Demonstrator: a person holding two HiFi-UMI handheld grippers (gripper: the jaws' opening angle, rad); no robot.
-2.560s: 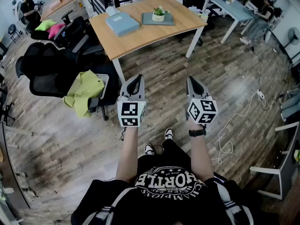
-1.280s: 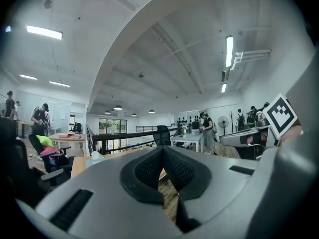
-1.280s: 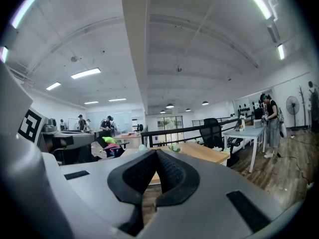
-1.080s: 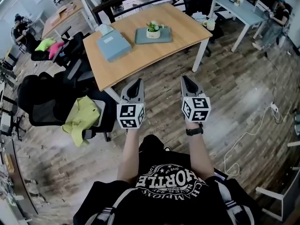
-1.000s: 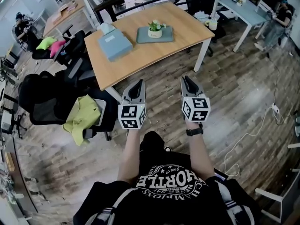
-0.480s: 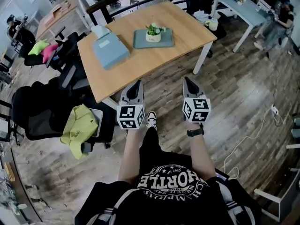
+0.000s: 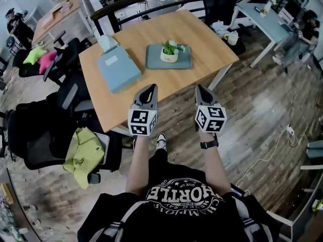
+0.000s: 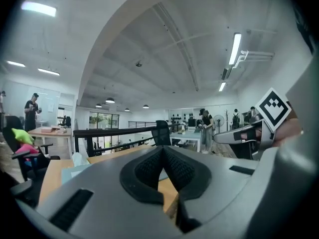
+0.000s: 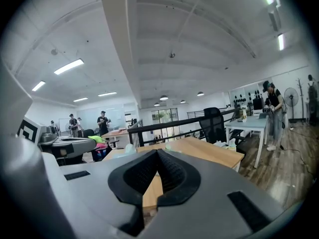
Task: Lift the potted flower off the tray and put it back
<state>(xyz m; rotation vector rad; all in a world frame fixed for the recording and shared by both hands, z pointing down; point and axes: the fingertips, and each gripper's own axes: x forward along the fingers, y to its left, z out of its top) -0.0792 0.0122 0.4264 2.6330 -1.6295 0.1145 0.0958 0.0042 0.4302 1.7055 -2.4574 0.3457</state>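
Note:
A small potted flower (image 7: 170, 51) in a white pot stands on a grey-green tray (image 7: 184, 62) on the wooden table (image 7: 202, 44). Both grippers are held side by side over the table's near edge, well short of the tray. My left gripper (image 7: 152, 87) is shut with nothing in it, its pads meeting in the left gripper view (image 8: 162, 149). My right gripper (image 7: 198, 88) has just been closing and is shut and empty too, its tip seen in the right gripper view (image 9: 157, 151). In both gripper views the jaws hide the pot and tray.
A flat light-blue box (image 7: 118, 70) and a tissue box (image 7: 107, 43) lie left of the tray. A white cup (image 7: 232, 37) sits by the far right corner. Black office chairs (image 7: 35, 130), one with a green garment (image 7: 83, 153), stand left. A cable (image 7: 267, 153) lies on the floor at right.
The person has walked toward the table, which now sits closer and lower in the head view. Both grippers have come forward together to its near edge.

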